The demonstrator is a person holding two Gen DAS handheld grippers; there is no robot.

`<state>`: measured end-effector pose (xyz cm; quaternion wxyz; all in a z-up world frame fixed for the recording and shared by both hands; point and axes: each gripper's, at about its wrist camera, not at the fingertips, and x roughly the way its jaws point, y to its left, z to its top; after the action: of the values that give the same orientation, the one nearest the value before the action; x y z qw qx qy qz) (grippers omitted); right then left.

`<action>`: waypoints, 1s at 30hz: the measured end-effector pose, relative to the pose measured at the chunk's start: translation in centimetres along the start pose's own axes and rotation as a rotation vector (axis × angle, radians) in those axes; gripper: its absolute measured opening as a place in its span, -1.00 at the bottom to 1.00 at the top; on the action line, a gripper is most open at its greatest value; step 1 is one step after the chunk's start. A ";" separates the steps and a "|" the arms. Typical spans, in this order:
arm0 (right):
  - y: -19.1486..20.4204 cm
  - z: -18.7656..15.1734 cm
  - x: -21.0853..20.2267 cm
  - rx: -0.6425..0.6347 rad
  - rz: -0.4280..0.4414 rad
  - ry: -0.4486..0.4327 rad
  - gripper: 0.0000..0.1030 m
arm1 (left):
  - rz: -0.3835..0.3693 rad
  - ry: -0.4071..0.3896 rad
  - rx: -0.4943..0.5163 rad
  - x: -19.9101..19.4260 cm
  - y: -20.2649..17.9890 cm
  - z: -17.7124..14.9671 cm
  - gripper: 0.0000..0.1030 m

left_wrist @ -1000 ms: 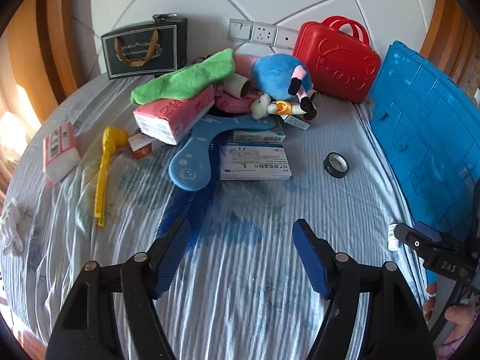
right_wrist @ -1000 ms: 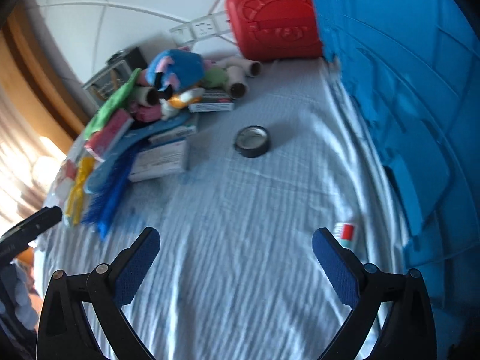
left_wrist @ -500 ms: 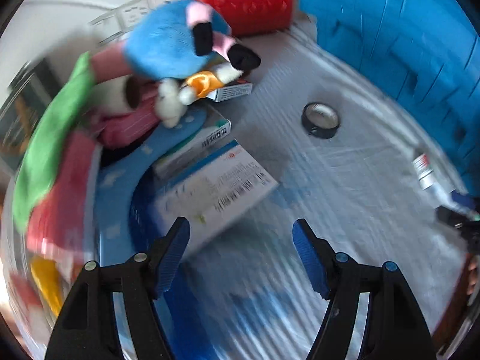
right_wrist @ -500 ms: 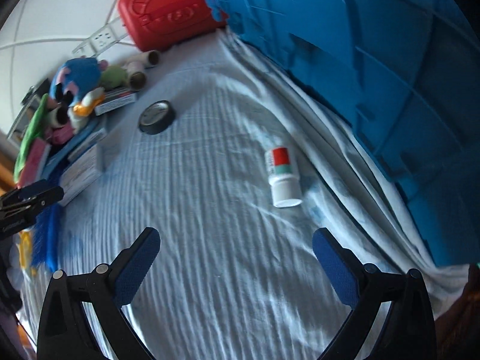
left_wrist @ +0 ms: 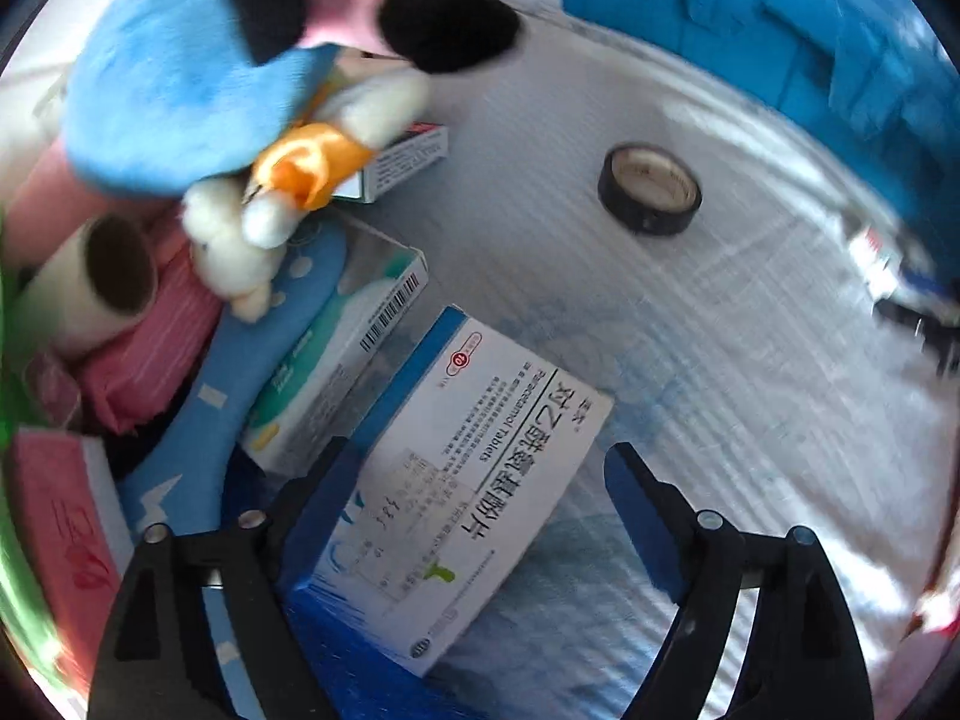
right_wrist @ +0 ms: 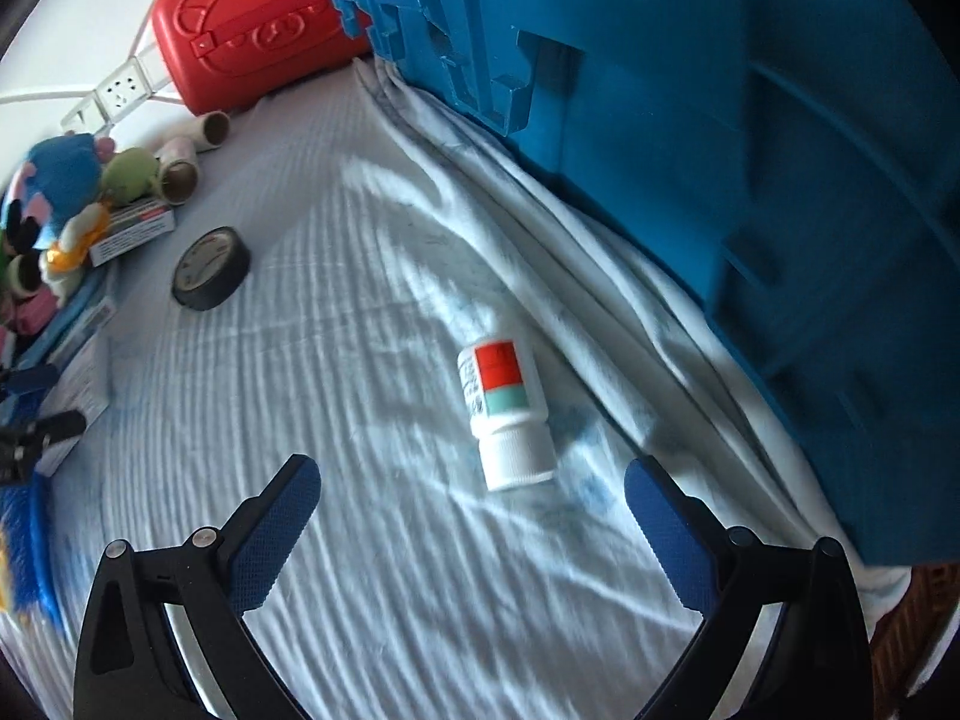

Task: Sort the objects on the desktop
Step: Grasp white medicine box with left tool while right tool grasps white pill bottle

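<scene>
A white and blue tablets box (left_wrist: 474, 468) lies flat on the striped cloth, and my left gripper (left_wrist: 480, 468) points down over it. Its jaws are opening, with the box between the blue pads; the right pad (left_wrist: 636, 510) stands clear of the box edge. A white pill bottle (right_wrist: 504, 414) with a red and green label lies on its side beside the blue crate (right_wrist: 720, 150). My right gripper (right_wrist: 474, 474) is open just short of the bottle, whose cap end reaches between the fingertips without touching them.
A black tape roll (left_wrist: 651, 189) lies on open cloth to the right. A blue plush toy (left_wrist: 180, 78), a cardboard tube (left_wrist: 102, 282), a teal box (left_wrist: 336, 360), a blue curved piece (left_wrist: 264, 348) and pink packs crowd the left. A red case (right_wrist: 252, 48) stands at the back wall.
My left gripper swung in and down over the pile while rolling; the tablets box now sits between its wider-spread fingers. My right gripper sank toward the pill bottle, which now lies at its fingertips.
</scene>
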<state>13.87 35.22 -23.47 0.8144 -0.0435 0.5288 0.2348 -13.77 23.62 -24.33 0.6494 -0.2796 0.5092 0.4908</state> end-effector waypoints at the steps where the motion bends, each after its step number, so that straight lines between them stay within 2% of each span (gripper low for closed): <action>1: 0.1 0.2 0.2 -0.002 -0.007 0.000 1.00 | 0.031 0.007 0.019 0.3 -0.2 0.1 0.74; 2: 0.1 0.3 0.4 -0.006 -0.013 0.000 1.00 | 0.058 0.021 0.020 0.8 -0.2 0.3 0.87; 3: 0.2 0.5 0.6 -0.015 -0.018 0.001 1.00 | 0.040 0.024 -0.011 1.1 0.2 0.5 0.89; 6: 0.2 0.7 1.1 -0.030 -0.022 0.017 0.94 | -0.066 0.051 -0.176 2.0 2.5 0.7 0.98; 7: 0.3 0.8 1.3 -0.031 -0.019 0.027 0.69 | -0.058 0.040 -0.190 1.8 2.6 0.7 0.96; 8: 0.4 0.8 1.4 -0.032 -0.018 0.032 0.29 | -0.041 0.037 -0.187 1.7 2.3 0.5 0.91; 9: 0.5 0.7 1.4 -0.037 -0.018 0.037 0.19 | -0.038 0.032 -0.193 1.4 2.1 0.4 0.85; 11: 0.9 0.6 1.2 -0.059 -0.039 0.029 -0.08 | -0.033 0.043 -0.217 0.6 1.6 0.0 0.58; 14: 1.3 0.5 0.8 -0.062 0.026 0.032 -0.33 | -0.033 0.078 -0.286 -0.4 0.5 -1.1 0.51; 17: 2.2 0.0 0.4 -0.084 0.097 0.044 -0.45 | -0.064 0.082 -0.353 -1.7 -1.3 -2.5 0.51; 21: 3.1 -0.8 0.3 -0.113 0.138 0.074 -0.45 | -0.107 0.051 -0.446 -3.5 -4.0 -4.8 0.50; 24: 3.4 -0.8 0.3 -0.130 0.135 0.076 -0.43 | -0.074 0.027 -0.475 -4.6 -5.3 -6.0 0.51; 28: 3.6 0.5 1.0 -0.135 0.153 0.077 -0.42 | -0.054 0.013 -0.523 -4.7 -3.7 -8.1 0.51; 30: 3.6 0.9 1.3 -0.153 0.162 0.078 -0.42 | -0.038 0.013 -0.556 -4.7 -4.1 -8.9 0.51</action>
<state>13.44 39.14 -23.55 0.7660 -0.0717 0.5423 0.3376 -13.40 12.80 -23.36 0.5535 -0.4595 0.3539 0.5977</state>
